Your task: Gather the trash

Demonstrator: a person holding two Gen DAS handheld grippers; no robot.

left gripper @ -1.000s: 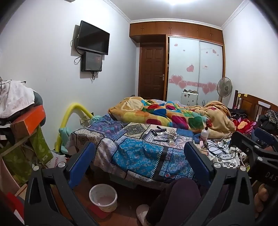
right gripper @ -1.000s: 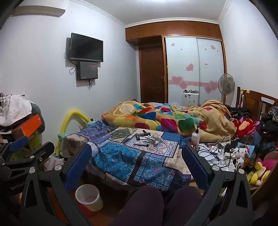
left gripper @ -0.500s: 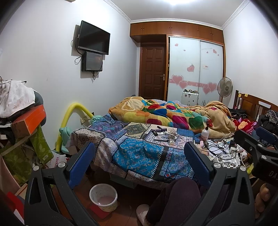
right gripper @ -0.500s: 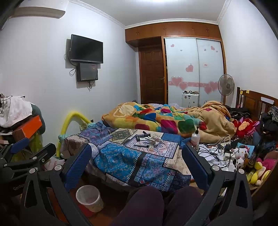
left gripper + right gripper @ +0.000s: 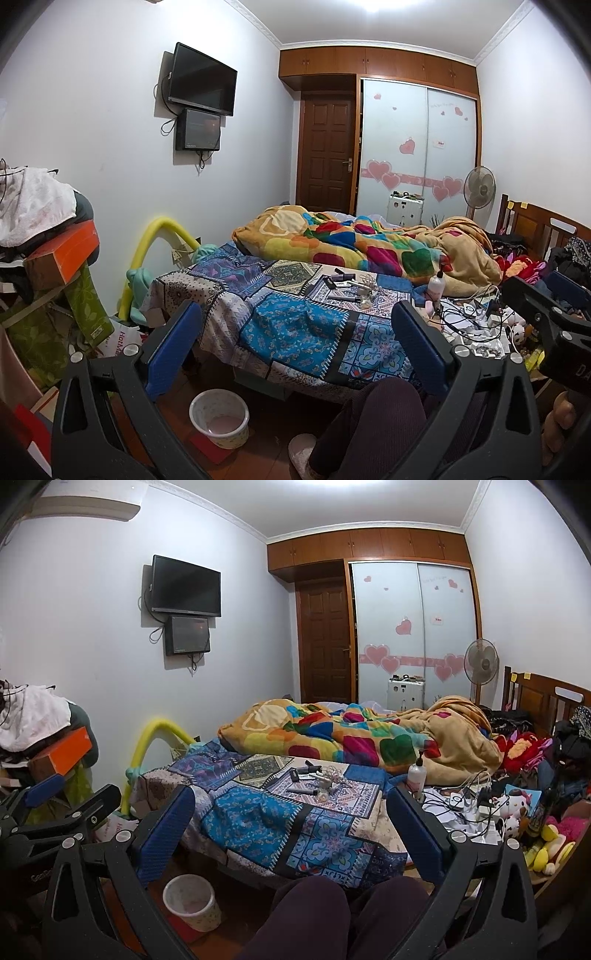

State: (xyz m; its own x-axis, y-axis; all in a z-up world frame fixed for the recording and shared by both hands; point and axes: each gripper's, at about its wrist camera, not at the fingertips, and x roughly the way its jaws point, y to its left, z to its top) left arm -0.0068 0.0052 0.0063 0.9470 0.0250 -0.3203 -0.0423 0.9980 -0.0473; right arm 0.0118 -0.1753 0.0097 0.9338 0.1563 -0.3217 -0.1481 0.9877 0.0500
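A small white waste bin (image 5: 219,422) stands on the floor below the bed's near edge; it also shows in the right wrist view (image 5: 189,902). Small items, dark tubes and clear crumpled wrappers (image 5: 352,288), lie on the patterned bedspread (image 5: 295,321); they also show in the right wrist view (image 5: 317,779). My left gripper (image 5: 295,343) is open and empty, held above the floor short of the bed. My right gripper (image 5: 290,827) is open and empty beside it. Each gripper shows at the edge of the other's view.
A colourful quilt (image 5: 351,247) is heaped on the bed. Cables, chargers and a white pump bottle (image 5: 416,775) crowd the right side with plush toys (image 5: 517,808). Boxes and clothes (image 5: 44,251) pile at left. The person's legs (image 5: 332,915) are below.
Both views have shifted only slightly. The grippers stay open and nothing on the bed has moved.
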